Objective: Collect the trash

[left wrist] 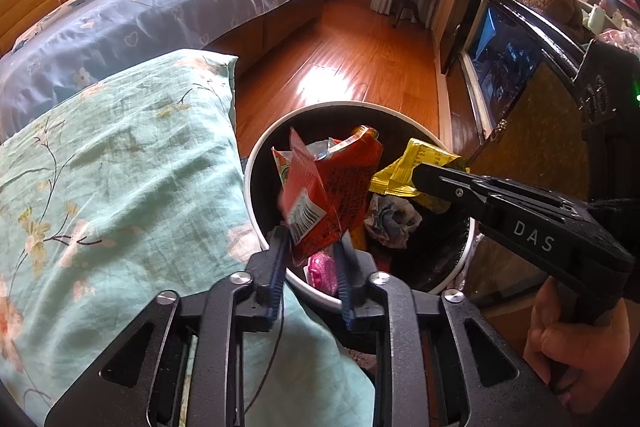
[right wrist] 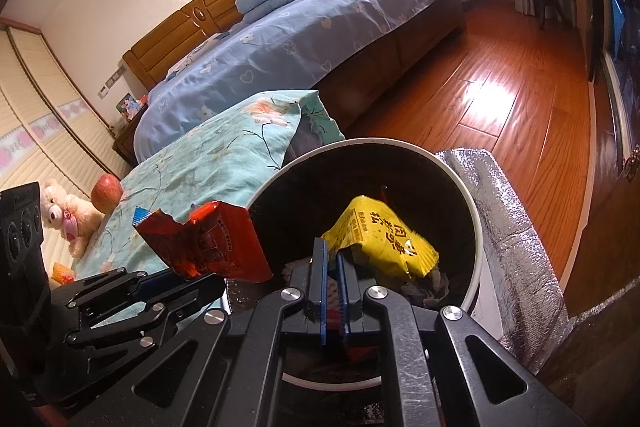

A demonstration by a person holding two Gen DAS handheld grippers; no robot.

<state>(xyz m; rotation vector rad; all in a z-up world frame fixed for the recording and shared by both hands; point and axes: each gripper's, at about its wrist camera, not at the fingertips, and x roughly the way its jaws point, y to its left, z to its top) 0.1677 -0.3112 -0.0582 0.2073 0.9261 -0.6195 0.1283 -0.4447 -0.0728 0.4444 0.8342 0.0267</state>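
A round bin [left wrist: 256, 163] with a white rim and black inside stands on the floor beside the bed; it also shows in the right wrist view [right wrist: 476, 211]. My left gripper [left wrist: 310, 243] is over the bin's near rim, fingers apart, with a red snack wrapper [left wrist: 320, 191] between them, its grip unclear. In the right wrist view the red wrapper [right wrist: 208, 243] sits at the left gripper's tips. My right gripper [right wrist: 330, 251] is shut on a yellow wrapper [right wrist: 380, 239] over the bin; the yellow wrapper also shows in the left wrist view [left wrist: 404, 171]. Crumpled paper [left wrist: 392, 223] lies inside the bin.
A teal floral pillow [left wrist: 112, 163] lies left of the bin on the bed edge. A teddy bear [right wrist: 68, 215] and an apple [right wrist: 106, 193] sit on the bed. A silver foil bag [right wrist: 508, 227] stands right of the bin. A cabinet [left wrist: 508, 67] lines the right wall.
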